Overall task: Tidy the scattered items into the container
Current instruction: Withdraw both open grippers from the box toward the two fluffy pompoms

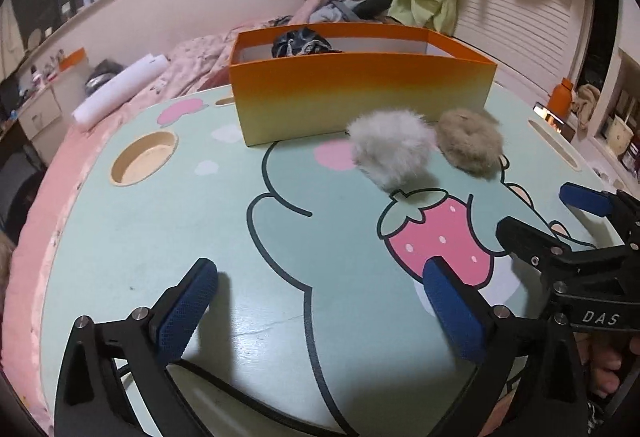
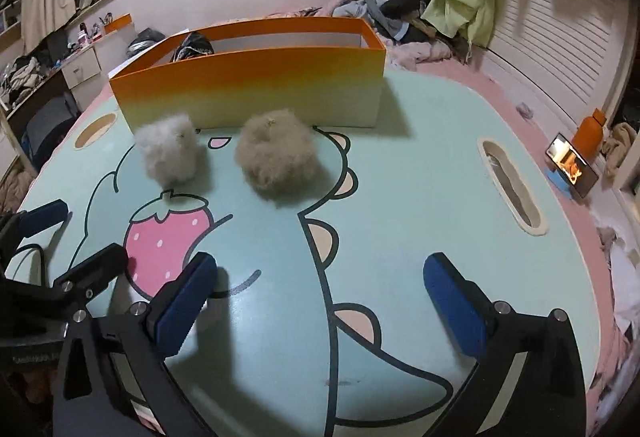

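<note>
both gripper jaws wide apart, empty: left gripper (image 1: pixel 320 301), right gripper (image 2: pixel 320 297)

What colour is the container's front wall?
Container: orange fading down to pale yellow, clearest in the right wrist view.

"DAS" on the right claw (image 1: pixel 556 221)
</note>
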`<state>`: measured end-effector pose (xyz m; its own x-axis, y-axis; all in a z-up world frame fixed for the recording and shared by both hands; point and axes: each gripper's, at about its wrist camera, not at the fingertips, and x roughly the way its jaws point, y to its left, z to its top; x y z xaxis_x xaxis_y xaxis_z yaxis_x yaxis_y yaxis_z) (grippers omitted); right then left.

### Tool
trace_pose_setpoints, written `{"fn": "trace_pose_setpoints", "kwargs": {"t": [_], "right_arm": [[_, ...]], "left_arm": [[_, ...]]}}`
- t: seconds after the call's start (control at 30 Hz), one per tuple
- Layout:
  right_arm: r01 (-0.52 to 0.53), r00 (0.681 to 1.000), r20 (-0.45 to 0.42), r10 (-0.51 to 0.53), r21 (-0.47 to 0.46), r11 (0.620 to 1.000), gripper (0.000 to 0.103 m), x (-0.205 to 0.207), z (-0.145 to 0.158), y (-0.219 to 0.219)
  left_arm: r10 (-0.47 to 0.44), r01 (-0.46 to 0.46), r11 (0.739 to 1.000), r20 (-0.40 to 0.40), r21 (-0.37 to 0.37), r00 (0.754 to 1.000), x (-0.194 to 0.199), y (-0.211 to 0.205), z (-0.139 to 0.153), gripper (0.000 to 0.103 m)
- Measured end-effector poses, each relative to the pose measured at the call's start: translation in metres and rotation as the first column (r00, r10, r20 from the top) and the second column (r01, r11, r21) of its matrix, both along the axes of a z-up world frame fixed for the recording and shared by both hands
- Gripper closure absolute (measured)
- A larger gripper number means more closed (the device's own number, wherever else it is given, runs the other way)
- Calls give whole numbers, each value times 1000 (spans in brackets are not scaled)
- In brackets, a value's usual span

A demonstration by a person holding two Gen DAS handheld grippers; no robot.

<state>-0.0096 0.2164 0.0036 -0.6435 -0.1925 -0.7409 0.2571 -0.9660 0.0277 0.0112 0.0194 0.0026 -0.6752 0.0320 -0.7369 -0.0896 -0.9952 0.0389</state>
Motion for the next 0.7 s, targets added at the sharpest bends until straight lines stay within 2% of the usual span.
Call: {"fn": "trace_pose_setpoints", "kwargs": {"t": [0.7], "right_arm": [[-15, 999, -29, 14, -4, 1000, 0, 5, -7, 0]], "left_arm": [[-24, 24, 1000, -8, 7, 1000, 2, 4, -1, 0]]}}
